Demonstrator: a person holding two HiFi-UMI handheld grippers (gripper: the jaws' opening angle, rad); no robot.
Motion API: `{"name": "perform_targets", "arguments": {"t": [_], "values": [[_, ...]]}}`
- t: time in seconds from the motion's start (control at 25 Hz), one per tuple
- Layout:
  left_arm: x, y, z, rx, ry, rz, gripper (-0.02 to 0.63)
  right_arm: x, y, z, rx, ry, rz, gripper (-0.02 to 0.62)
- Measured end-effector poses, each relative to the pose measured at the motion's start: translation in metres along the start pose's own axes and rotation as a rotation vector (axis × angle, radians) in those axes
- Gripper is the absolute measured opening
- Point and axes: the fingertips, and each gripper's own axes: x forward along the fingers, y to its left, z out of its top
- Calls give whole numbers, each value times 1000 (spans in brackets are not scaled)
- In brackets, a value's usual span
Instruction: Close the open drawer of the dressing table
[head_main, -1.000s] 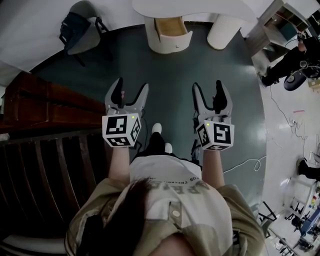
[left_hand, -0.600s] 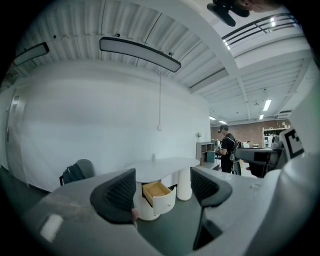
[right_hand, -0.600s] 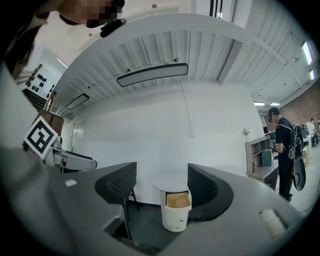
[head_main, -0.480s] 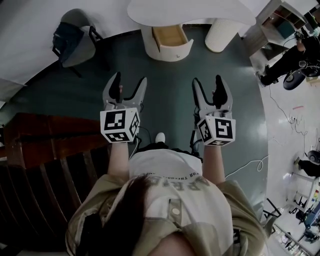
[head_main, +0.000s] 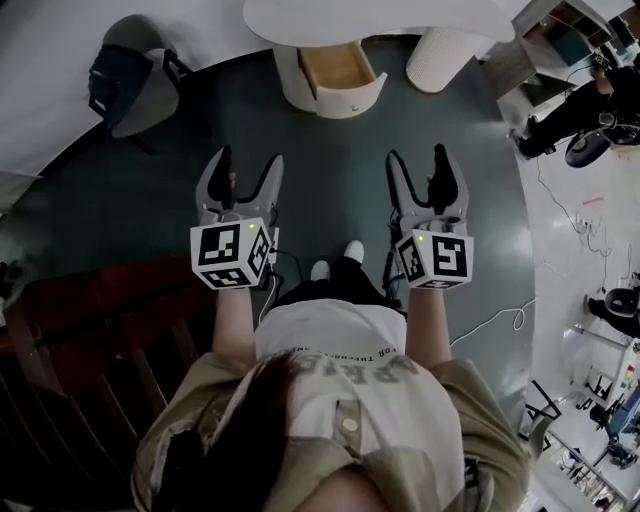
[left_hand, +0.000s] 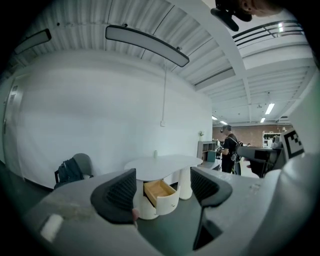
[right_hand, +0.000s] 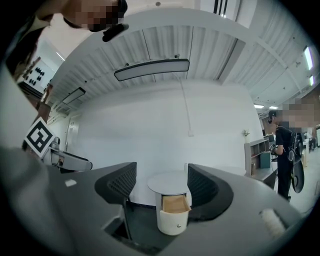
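Head view: drawer (head_main: 340, 72) at 12 o'clock, open, sticking out of round white stand (head_main: 289, 78) under worktop (head_main: 380, 18). Well apart from both tongs.
Left tongs (head_main: 247, 160): wide, nothing between.
Right tongs (head_main: 417, 156): wide too, empty.
Drawer: pale wood inside, smooth white curved front w/ tiny knob (head_main: 352, 93).
Guess: light, stiff, slides easy. No need to grab; push on white front near middle, straight in.
Worktop: white, smooth, rounded edges.
Grey chair (head_main: 128, 95) at 10 o'clock.

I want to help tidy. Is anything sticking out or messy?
Yes: the drawer of the dressing table stands pulled out, with its wooden inside showing. Nothing else looks out of place.
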Motion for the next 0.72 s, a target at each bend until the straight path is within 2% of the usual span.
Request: {"name": "perform_targets", "arguments": {"t": [0.4, 0.72], "values": [[31, 3, -14, 10, 63, 41, 348, 27, -34, -29, 23, 50, -4, 313], [74, -6, 4, 15, 46, 61, 348, 64, -71, -24, 29, 45, 15, 313]]}}
